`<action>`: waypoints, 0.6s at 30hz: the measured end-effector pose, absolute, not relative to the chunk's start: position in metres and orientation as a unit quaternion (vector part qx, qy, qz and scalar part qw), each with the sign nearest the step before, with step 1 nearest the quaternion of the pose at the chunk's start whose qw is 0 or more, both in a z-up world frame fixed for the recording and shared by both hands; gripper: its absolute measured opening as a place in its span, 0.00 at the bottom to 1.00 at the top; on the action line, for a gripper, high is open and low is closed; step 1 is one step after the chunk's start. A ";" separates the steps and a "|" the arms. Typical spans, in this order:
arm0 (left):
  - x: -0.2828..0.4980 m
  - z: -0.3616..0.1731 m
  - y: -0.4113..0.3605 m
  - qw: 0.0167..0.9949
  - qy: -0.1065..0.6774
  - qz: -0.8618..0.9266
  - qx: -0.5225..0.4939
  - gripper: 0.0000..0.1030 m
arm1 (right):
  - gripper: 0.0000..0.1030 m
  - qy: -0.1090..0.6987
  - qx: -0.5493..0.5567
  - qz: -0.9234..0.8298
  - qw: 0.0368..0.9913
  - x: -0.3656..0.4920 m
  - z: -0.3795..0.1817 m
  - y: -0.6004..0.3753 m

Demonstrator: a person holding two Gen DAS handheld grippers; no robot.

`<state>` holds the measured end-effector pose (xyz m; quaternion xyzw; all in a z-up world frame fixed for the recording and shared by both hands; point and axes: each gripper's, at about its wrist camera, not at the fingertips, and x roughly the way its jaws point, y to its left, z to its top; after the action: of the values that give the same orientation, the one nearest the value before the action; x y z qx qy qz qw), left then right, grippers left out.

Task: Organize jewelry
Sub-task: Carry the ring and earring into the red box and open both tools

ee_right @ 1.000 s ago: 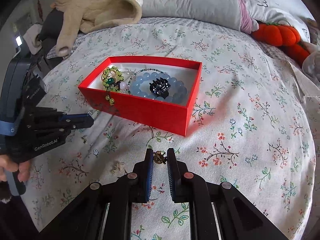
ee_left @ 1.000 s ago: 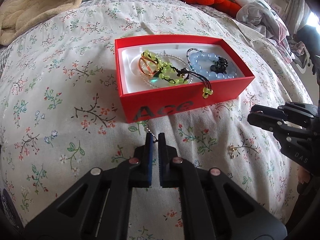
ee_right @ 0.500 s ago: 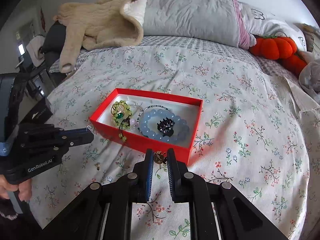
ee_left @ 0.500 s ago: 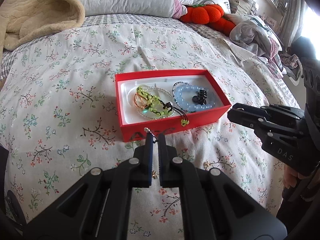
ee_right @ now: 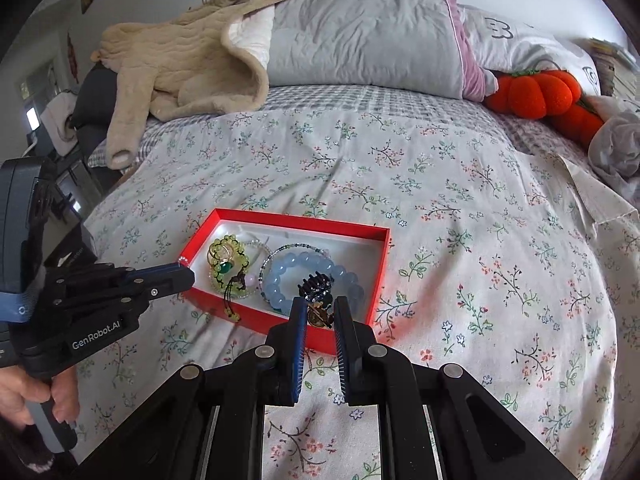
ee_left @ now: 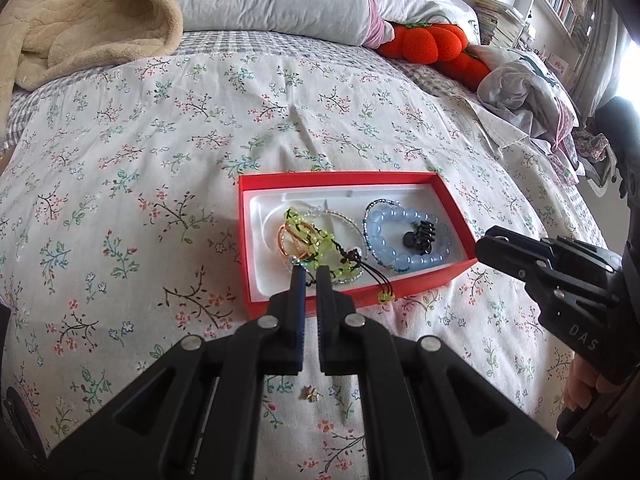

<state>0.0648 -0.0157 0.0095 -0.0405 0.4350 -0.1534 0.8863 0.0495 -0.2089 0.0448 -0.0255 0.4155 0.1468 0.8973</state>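
While both grippers hang above the near wall of the red box (ee_right: pixel 320 338), the relation that matters is that the tray lies directly ahead of and below each set of fingertips, its long axis running across the line of the fingers. The right gripper (ee_right: pixel 320 316) is clamped narrowly on a small gold-coloured earring (ee_right: pixel 318 317), which sits between its pads just over the box's near rim, beside the black hair clip (ee_right: pixel 316 283) on the blue bead bracelet (ee_right: pixel 288 276). The left gripper (ee_left: pixel 309 276) has its jaws almost together on what looks like a small pale-stone piece (ee_left: pixel 295 261) at the very tips, over the box's near-left part beside the green bead bracelet (ee_left: pixel 320 240); the piece is too small to tell which way it points. The right one looks nearer to a bare patch of tray, so I judge it is placed to let go first. Another tiny gold piece (ee_left: pixel 311 393) lies on the floral bedspread (ee_left: pixel 160 160) under the left gripper's fingers, well short of the box, and seems left to collect
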 end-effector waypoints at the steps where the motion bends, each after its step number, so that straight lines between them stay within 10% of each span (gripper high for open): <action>1: 0.067 0.008 -0.016 0.886 0.436 -0.154 -0.041 0.06 | 0.13 0.416 -0.025 0.145 0.897 0.051 0.045 -0.210; 18: 0.047 0.009 -0.010 0.879 0.452 -0.147 -0.036 0.29 | 0.13 0.423 -0.013 0.137 0.896 0.076 0.043 -0.212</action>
<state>0.0472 -0.0097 0.0091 -0.0365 0.4520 -0.1470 0.8791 0.0758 -0.2118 0.0428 -0.0126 0.4231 0.1367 0.8956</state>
